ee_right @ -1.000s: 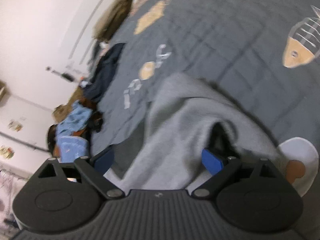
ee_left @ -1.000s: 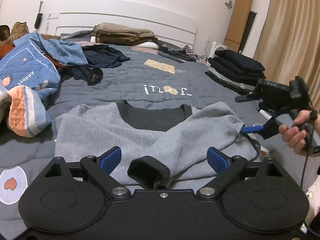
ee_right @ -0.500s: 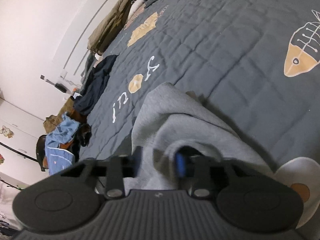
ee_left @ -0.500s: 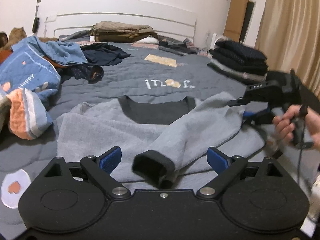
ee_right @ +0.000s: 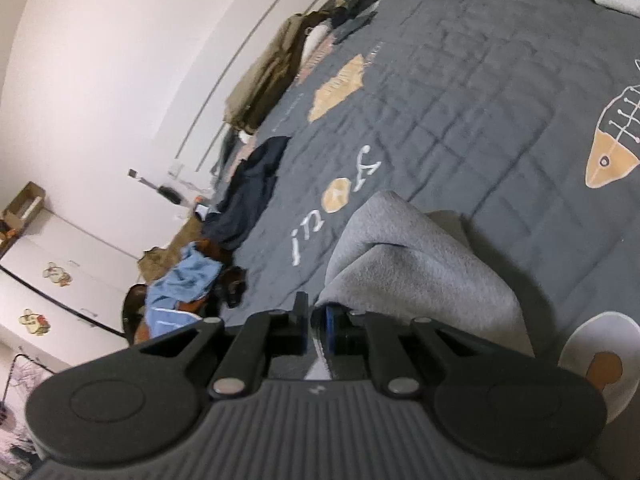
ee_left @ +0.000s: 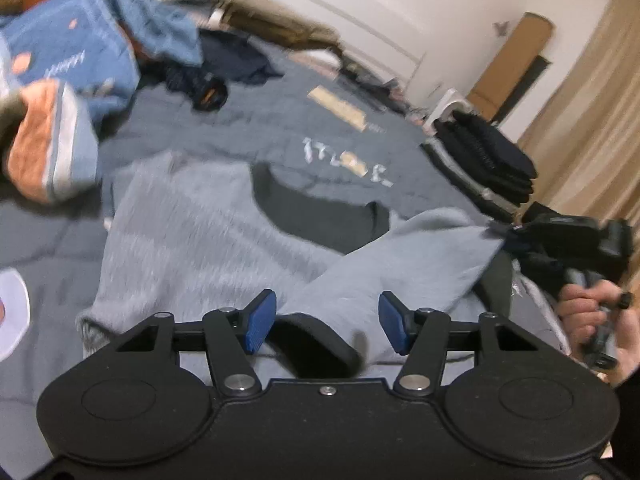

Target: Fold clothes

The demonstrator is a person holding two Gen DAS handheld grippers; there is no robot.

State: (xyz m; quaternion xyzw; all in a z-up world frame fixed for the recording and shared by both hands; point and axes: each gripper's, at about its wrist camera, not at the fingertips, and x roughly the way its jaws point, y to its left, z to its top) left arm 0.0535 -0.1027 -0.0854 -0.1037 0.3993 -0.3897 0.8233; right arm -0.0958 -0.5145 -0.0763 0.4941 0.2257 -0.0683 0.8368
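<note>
While the grey fleece sweatshirt with a dark collar [ee_left: 192, 240] lies spread on the grey quilted bed cover [ee_left: 280, 120], one sleeve folded across its body, the sleeve's dark cuff [ee_left: 316, 340] sits between the wide-spread blue pads of the left claw [ee_left: 324, 322], which grips nothing. Pinched shut on a raised fold of the sweatshirt [ee_right: 404, 264], the right claw [ee_right: 316, 330] holds the cloth up just ahead of its fingertips. Off to the left claw's right, the person's right hand [ee_left: 592, 316] grips that tool's handle. Beyond the left claw's left side lies a heap of blue and orange clothes [ee_left: 68, 64]; far ahead to the right sits a stack of dark folded garments [ee_left: 488, 160].
</note>
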